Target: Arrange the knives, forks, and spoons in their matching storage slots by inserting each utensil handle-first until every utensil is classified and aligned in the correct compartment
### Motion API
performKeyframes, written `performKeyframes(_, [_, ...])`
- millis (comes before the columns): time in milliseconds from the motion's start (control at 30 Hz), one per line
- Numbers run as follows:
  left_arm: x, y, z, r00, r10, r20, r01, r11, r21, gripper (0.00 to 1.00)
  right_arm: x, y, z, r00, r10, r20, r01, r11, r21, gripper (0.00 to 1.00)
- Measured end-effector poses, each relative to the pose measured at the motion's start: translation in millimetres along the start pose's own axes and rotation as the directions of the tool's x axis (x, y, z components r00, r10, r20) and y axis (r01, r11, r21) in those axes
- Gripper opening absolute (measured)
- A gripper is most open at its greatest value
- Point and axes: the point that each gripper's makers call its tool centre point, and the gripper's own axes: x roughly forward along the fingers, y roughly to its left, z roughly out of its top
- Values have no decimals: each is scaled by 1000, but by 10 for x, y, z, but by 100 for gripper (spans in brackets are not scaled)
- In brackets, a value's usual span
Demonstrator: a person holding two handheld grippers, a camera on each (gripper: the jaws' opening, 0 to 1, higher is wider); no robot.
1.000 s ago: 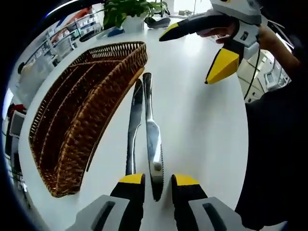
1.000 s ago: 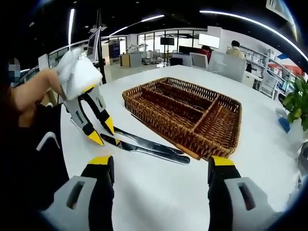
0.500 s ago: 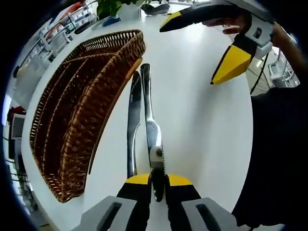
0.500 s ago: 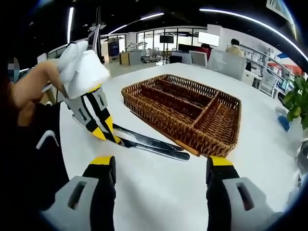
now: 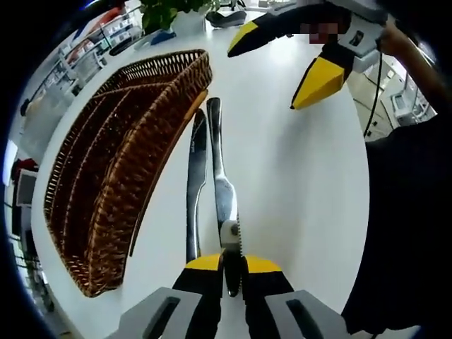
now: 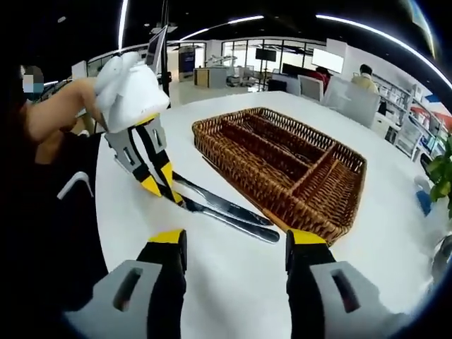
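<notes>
The left gripper [image 5: 232, 263] is clamped on the blade end of the serrated steel table knife [image 5: 223, 200], which lies on the white table [image 5: 296, 183] beside a second plain knife [image 5: 195, 176], just beside the brown wicker cutlery basket [image 5: 113, 169]. The right gripper [image 6: 235, 244] hangs apart, holding nothing. The pick-up step is in hand; next, I think, lift and insert it handle-first.

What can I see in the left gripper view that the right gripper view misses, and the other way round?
Left gripper view: the serrated knife blade clamped between the left gripper jaws, plus a potted plant. Right gripper view: the right gripper jaws apart over bare table, and the office behind. Both: the wicker tray, two knives beside it.
</notes>
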Motion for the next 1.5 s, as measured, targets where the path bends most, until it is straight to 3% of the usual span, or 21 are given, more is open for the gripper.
performKeyframes(267, [-32, -75, -73, 1000, -28, 2, 28, 998, 53, 9, 81, 202, -28, 991, 124, -58, -132, 977, -168, 30])
performKeyframes(433, [-49, -115, -126, 999, -35, 2, 35, 997, 67, 9, 164, 312, -87, 974, 196, -116, -220, 941, -259, 28])
performKeyframes(567, [-86, -103, -124, 1000, -19, 16, 18, 997, 81, 9, 225, 357, -97, 963, 234, -132, -262, 924, -278, 28])
performKeyframes(633, [-102, -97, -116, 1000, -16, 22, 15, 997, 81, 9, 269, 382, -106, 953, 260, -158, -298, 903, -311, 28])
performKeyframes(1033, [-186, -71, -89, 1000, 4, 17, -6, 994, 112, 9, 485, 434, -94, 911, 344, -228, -410, 817, -407, 24])
performKeyframes(1267, [-224, -63, -70, 1000, 11, 13, -13, 992, 124, 9, 598, 421, -130, 889, 371, -269, -455, 787, -417, 21])
performKeyframes(1500, [-254, -53, -51, 1000, 15, 9, -16, 991, 133, 9, 653, 438, -159, 876, 390, -285, -480, 772, -418, 18])
